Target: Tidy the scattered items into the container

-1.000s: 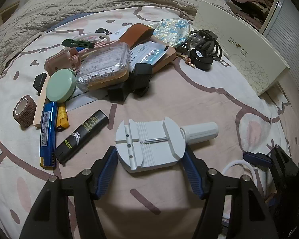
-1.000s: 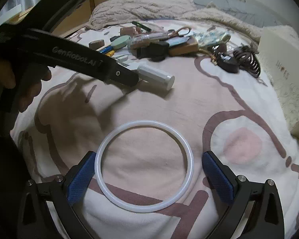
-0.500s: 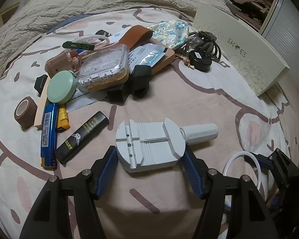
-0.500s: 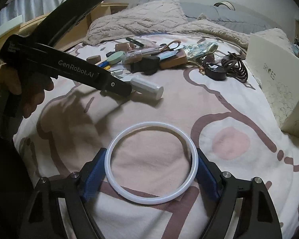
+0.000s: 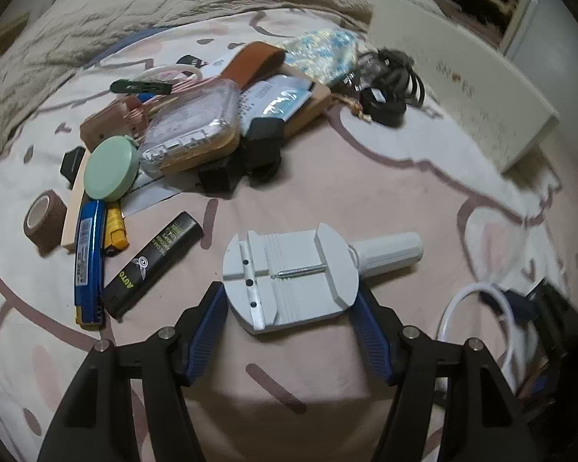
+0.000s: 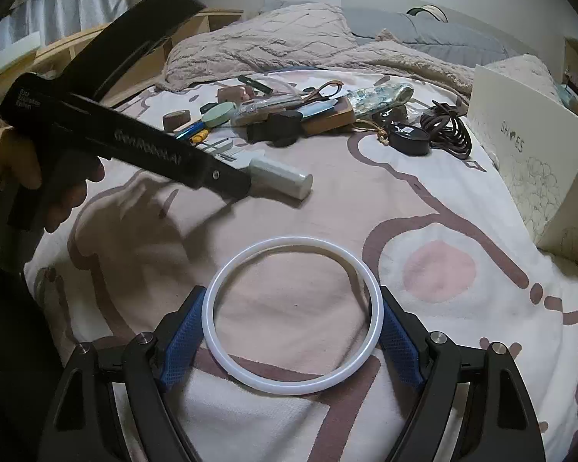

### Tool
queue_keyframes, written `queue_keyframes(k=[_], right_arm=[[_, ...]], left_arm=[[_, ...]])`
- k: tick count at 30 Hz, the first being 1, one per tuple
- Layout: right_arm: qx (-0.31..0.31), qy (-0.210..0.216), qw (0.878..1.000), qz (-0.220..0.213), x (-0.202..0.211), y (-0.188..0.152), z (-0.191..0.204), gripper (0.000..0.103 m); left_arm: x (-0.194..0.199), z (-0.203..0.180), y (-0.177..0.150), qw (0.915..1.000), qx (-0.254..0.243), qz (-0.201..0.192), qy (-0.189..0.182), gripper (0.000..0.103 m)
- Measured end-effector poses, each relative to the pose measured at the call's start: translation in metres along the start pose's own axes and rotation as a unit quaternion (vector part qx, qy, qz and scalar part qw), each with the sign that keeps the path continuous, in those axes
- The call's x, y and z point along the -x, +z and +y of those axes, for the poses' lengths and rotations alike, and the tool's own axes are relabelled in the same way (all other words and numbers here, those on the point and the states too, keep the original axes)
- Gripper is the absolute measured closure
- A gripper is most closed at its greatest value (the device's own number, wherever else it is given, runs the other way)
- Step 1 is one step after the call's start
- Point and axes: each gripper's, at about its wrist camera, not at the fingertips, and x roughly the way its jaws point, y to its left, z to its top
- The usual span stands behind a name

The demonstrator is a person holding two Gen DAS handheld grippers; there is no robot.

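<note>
While shoe box (image 6: pixel 535 154) interior hidden, left gripper (image 5: pixel 291 308) clamps white tool (image 5: pixel 289 281); right gripper (image 6: pixel 293 327) pinches ring (image 6: pixel 293 379).

Both grippers: black angular arms, blue textured pads (image 6: pixel 181 337), silver screws. Left gripper (image 5: pixel 291 317) body carries white lettering; bare-skinned hand (image 6: pixel 38 177).

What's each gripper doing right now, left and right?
Left gripper: shut on the white watch tool.
Right gripper: shut on the white ring.
</note>
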Motion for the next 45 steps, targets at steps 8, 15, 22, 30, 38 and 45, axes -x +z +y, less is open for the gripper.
queue_keyframes(k=[8, 15, 22, 30, 38, 45], right_arm=[[0.001, 0.000, 1.000, 0.000, 0.000, -0.001, -0.001, 0.018], [0.006, -0.003, 1.000, -0.002, -0.002, -0.002, 0.000, 0.018], [0.009, -0.006, 1.000, -0.004, -0.003, -0.003, 0.001, 0.018], [0.009, -0.006, 1.000, -0.007, -0.003, -0.003, 0.001, 0.018], [0.001, -0.005, 1.000, -0.016, 0.002, -0.002, 0.001, 0.019], [-0.009, -0.015, 1.000, -0.024, 0.011, 0.004, -0.007, 0.019]], left_arm=[[-0.007, -0.001, 0.006, 0.9997, -0.020, 0.009, 0.015, 0.022], [-0.012, 0.004, 0.015, 0.9993, -0.020, 0.032, -0.005, 0.021], [-0.008, 0.009, 0.019, 0.9995, -0.010, 0.024, -0.018, 0.037], [0.008, 0.006, 0.021, 0.9997, 0.001, -0.019, -0.012, 0.037], [0.023, -0.008, 0.014, 0.9988, 0.000, -0.044, -0.021, 0.037], [0.042, -0.009, 0.012, 0.9968, 0.012, -0.074, -0.029, 0.037]])
